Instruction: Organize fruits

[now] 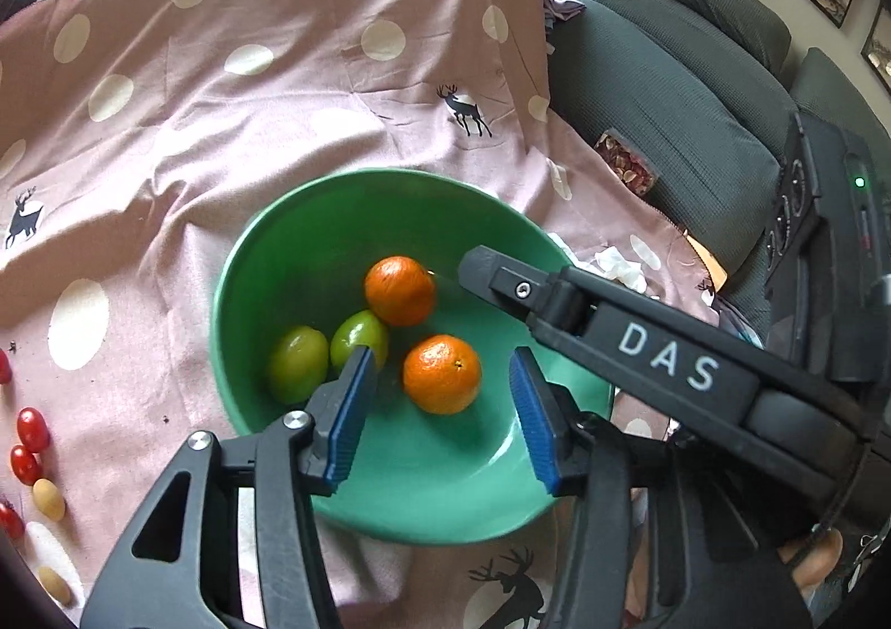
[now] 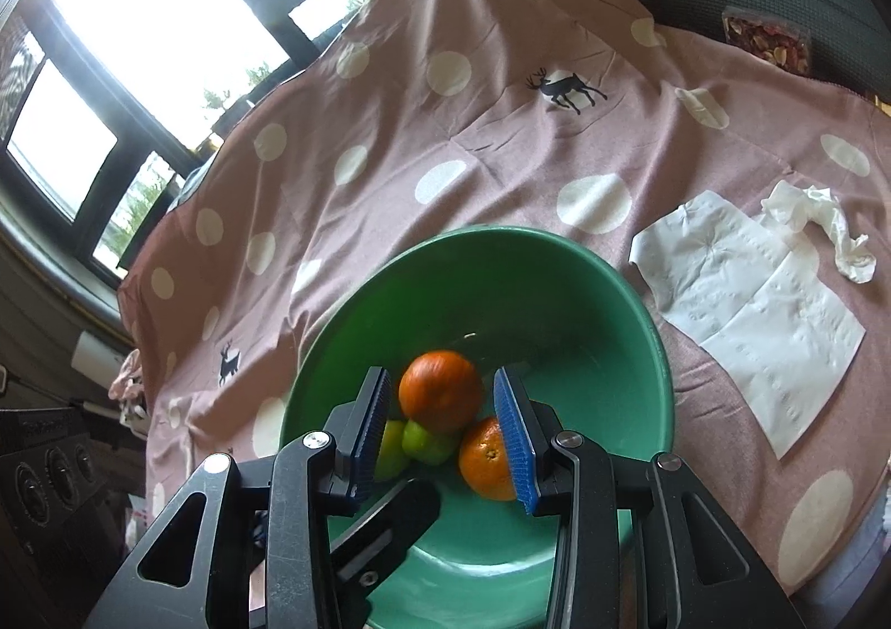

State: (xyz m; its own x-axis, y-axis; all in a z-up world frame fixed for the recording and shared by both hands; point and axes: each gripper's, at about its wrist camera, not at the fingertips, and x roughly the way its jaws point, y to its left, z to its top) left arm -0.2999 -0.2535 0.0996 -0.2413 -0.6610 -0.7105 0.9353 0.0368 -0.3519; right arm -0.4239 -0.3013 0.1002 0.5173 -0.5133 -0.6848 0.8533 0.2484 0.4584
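Observation:
A green bowl (image 1: 334, 183) (image 2: 501, 233) on the cloth holds two oranges and two green fruits. In the left wrist view my left gripper (image 1: 442, 414) is open over the bowl. The nearer orange (image 1: 441, 374) lies between its blue pads (image 1: 351, 417), clear of both. The other orange (image 1: 399, 290) rests against the green fruits (image 1: 298, 364). My right gripper (image 2: 442, 434) hangs over the same bowl with its jaws apart and nothing clamped; one of its fingers (image 1: 501, 278) reaches in from the right. Red cherry tomatoes (image 1: 32, 428) and tan oval fruits (image 1: 48, 498) lie on the cloth at the left.
A pink dotted cloth with deer prints (image 1: 223, 127) covers the surface. White paper napkins (image 2: 752, 317) and a crumpled tissue (image 2: 818, 222) lie right of the bowl. A grey sofa (image 1: 696, 88) with a snack packet (image 1: 626, 164) stands behind, and a black device (image 1: 824, 239) at the right.

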